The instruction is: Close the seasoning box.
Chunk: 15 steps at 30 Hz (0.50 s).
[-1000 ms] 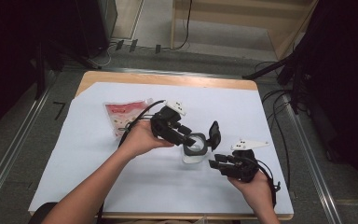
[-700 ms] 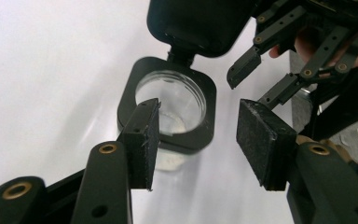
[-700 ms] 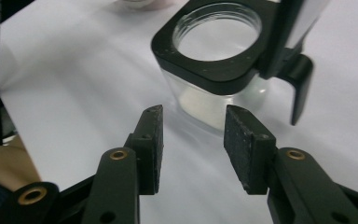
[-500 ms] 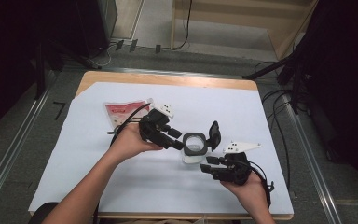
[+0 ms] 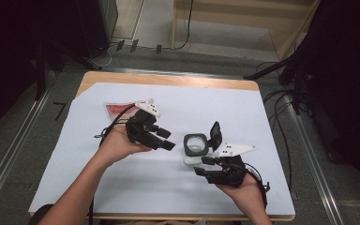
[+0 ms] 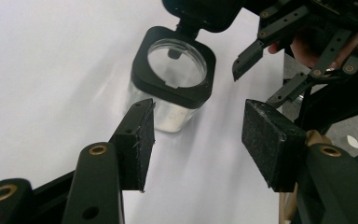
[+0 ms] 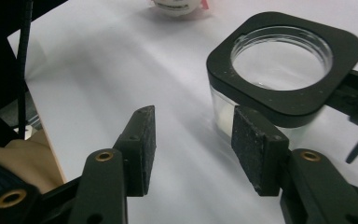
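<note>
The jar [image 5: 194, 149] looks like clear, glossy plastic or glass, topped by a matt black plastic collar and flip lid [image 5: 215, 135]. The worktop [image 5: 262, 122] is covered in smooth white matt sheeting, with a wood edge [image 5: 168, 78] left bare at the far side. Rough, gritty black pads [image 6: 145, 140] are seen on the left tool [image 5: 165, 139], plus brass-looking rivets.

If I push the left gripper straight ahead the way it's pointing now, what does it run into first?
Probably the clear jar with the black square collar, lid flipped open. The left gripper, jaws open with nothing between them, aims just beside it, so its left pad would likely clip the jar. Depth is hard to judge.
</note>
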Available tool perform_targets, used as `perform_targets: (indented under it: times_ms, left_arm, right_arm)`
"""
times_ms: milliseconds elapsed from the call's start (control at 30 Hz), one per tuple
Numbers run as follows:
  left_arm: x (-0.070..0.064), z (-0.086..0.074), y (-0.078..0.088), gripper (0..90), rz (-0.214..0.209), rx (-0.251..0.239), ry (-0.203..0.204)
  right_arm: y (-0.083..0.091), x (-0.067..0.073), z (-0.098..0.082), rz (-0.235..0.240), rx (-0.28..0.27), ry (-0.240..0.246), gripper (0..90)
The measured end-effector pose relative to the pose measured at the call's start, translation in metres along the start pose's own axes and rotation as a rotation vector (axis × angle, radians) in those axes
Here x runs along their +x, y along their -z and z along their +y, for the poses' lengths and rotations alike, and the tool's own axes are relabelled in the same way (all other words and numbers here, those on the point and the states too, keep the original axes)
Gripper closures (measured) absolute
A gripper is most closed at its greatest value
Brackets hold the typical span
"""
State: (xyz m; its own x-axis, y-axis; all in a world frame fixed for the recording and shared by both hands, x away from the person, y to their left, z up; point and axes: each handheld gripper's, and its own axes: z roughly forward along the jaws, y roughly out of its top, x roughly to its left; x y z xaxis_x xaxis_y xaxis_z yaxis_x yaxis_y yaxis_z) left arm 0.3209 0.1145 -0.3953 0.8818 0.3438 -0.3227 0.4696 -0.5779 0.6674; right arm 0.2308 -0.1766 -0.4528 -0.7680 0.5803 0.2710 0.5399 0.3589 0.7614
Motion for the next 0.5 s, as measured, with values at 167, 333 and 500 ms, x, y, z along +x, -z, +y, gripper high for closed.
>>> perform_targets:
  times_ms: [167,333,500]
  left_arm:
    - [0.003,-0.004,0.009,45.0,0.021,0.004,0.009]
    - [0.008,-0.013,0.023,45.1,0.048,0.005,0.019]
    - [0.013,-0.020,0.037,45.2,0.061,-0.006,0.026]
  right_arm:
    - [-0.007,0.004,0.001,0.011,0.016,0.011,52.8]
    - [-0.019,0.011,0.002,0.021,0.043,0.036,52.5]
    - [-0.026,0.014,0.003,0.027,0.063,0.046,52.2]
